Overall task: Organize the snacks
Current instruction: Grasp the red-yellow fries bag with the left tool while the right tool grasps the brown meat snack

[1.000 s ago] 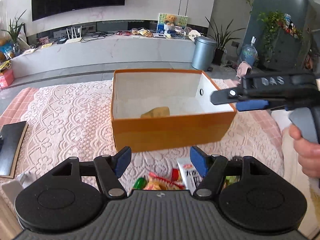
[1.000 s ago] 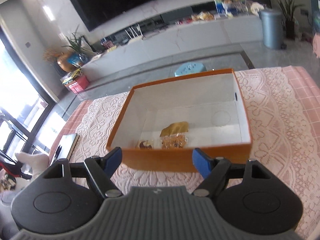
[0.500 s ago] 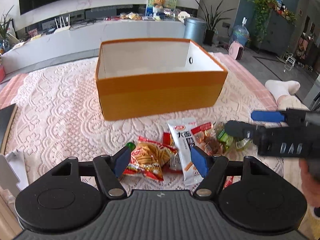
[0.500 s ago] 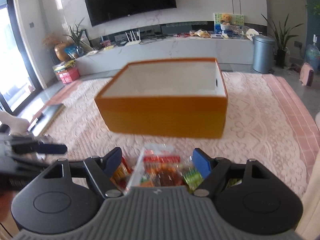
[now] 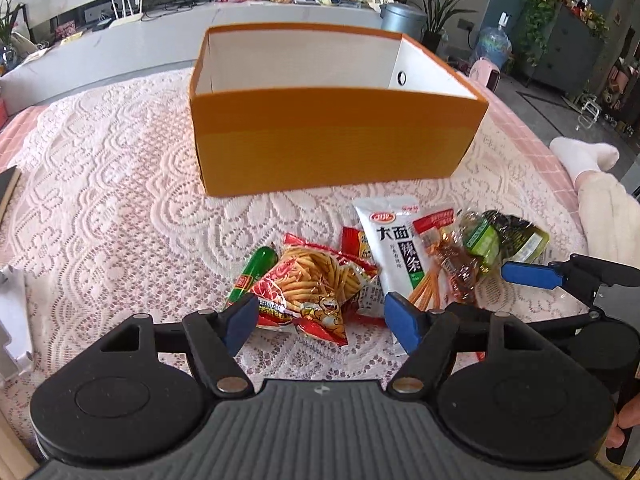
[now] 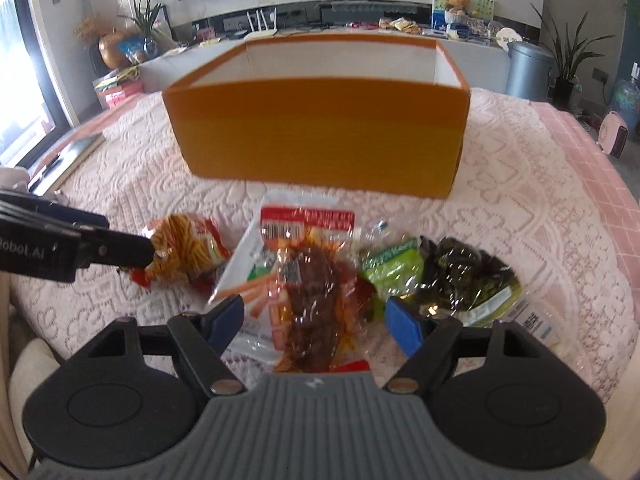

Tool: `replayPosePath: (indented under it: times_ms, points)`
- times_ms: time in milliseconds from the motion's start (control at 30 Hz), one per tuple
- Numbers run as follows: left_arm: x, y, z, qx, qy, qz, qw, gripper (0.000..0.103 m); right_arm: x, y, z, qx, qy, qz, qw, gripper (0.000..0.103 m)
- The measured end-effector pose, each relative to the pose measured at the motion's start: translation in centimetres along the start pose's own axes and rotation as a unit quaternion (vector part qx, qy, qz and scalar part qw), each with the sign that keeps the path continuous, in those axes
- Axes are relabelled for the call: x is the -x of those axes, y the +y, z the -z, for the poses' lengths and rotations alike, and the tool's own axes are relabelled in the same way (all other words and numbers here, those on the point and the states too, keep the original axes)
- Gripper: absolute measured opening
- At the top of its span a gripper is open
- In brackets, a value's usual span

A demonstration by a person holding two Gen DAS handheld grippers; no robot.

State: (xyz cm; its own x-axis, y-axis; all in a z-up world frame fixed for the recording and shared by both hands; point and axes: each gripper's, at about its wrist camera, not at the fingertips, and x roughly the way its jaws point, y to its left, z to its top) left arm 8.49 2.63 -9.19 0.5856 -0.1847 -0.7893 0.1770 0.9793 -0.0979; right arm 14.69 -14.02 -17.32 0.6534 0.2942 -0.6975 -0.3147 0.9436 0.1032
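The left gripper has just spread its fingers wider over a red bag of crunchy sticks. The right gripper's fingers stand apart over a clear, brown-filled packet. Shiny snacks lie on the lacy surface; the orange box sits farther back.

A box is set on a lace cloth. Before it, snack packets are spread in a row: a fries bag at left, a noodle packet in the middle, a seaweed packet at right.
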Motion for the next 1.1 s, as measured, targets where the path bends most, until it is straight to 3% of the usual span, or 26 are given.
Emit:
replayPosePath:
  times_ms: [400,667,867,1033,1100]
  points:
    - [-2.9,-0.5,0.6,-0.043,0.024,-0.004,0.9988,0.089,-2.5,-0.3,0.8,-0.011,0.023,-0.019,0.999,0.077]
    - [-3.9,0.4,0.5,-0.037,0.031,-0.008,0.9988,0.09,-3.5,0.1,1.1,-0.008,0.031,-0.032,0.999,0.083]
    - [-5.4,1.0,0.7,-0.017,0.053,0.004,0.9984,0.082,-3.8,0.3,1.0,-0.005,0.028,-0.036,0.999,0.083]
    - [-5.2,0.4,0.8,-0.033,0.042,-0.003,0.9986,0.081,-3.6,0.1,1.1,-0.008,0.027,-0.038,0.999,0.079]
    - [-4.8,0.3,0.9,-0.038,0.035,-0.001,0.9986,0.082,-3.5,0.0,1.0,-0.011,0.026,-0.038,0.999,0.071]
